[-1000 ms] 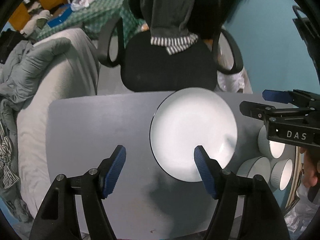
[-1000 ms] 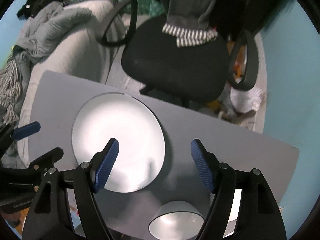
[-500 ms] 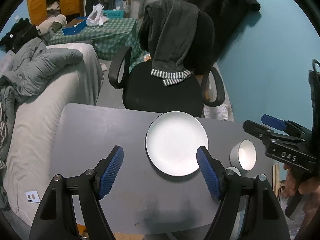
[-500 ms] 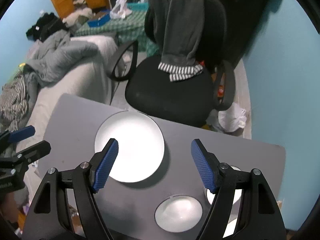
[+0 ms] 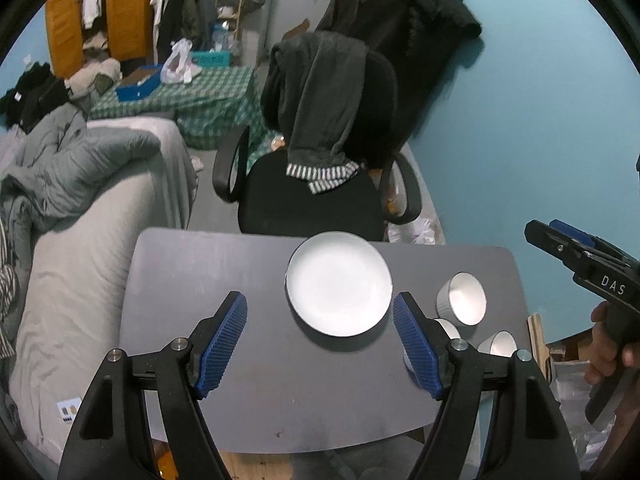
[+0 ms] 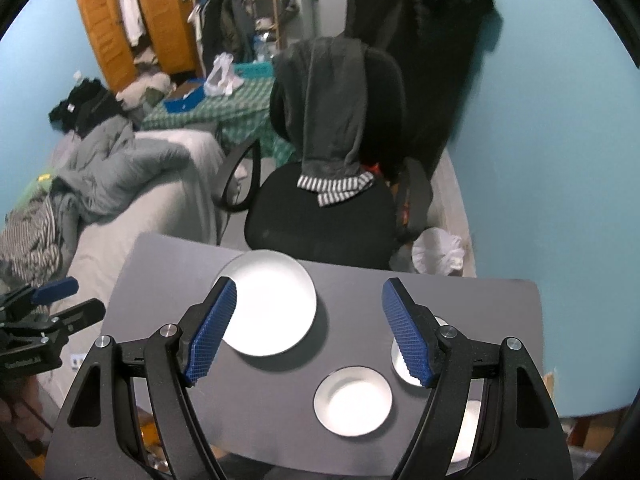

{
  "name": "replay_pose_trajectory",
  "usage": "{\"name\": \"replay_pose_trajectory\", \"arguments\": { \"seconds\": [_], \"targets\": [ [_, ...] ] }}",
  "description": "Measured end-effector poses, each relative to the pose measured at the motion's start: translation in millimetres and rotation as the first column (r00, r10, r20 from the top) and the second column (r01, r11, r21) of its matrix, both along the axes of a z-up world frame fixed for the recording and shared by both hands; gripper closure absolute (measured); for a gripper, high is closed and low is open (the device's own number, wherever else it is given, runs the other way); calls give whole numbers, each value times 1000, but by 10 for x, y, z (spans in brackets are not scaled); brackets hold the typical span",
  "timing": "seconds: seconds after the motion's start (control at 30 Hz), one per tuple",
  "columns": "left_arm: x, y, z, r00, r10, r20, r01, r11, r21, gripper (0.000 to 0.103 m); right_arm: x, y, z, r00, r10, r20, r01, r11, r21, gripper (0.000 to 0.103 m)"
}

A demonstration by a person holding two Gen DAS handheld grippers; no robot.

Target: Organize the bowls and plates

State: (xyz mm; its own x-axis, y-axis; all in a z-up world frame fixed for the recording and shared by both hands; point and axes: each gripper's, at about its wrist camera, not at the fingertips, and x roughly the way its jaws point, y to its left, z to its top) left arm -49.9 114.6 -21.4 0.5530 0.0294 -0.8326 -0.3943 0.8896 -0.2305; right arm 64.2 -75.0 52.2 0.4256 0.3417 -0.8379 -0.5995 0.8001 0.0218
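Grippers have both pulled up and back since a second ago, so the whole grey table (image 5: 224, 280) shows. My left gripper (image 5: 320, 344) is spread wide, holding nothing; the white plate (image 5: 339, 283) lies just beyond its fingertips. My right gripper (image 6: 308, 330) is likewise apart, the nearest bowl (image 6: 353, 401) below and between its fingers. Two more bowls hide behind my right finger (image 6: 406, 336).
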Motion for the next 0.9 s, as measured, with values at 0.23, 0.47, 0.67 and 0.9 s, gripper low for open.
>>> {"name": "replay_pose_trajectory", "arguments": {
  "seconds": [0.23,0.47,0.67,0.9],
  "targets": [
    [-74,-79,298,996,-47,74,45,999,20,25,-147,-147,294,997,-45,69,42,998,35,28],
    [-93,-196,493,987,-88,132,80,995,67,18,-241,-368,456,983,-143,114,128,983,130,28],
    [-28,-402,568,976,-171,137,156,981,112,18,-267,-520,487,961,-228,155,214,972,100,28],
    [133,-687,617,954,-260,149,242,961,132,18,-323,-783,513,949,-290,124,273,952,138,28]
  ]
}}
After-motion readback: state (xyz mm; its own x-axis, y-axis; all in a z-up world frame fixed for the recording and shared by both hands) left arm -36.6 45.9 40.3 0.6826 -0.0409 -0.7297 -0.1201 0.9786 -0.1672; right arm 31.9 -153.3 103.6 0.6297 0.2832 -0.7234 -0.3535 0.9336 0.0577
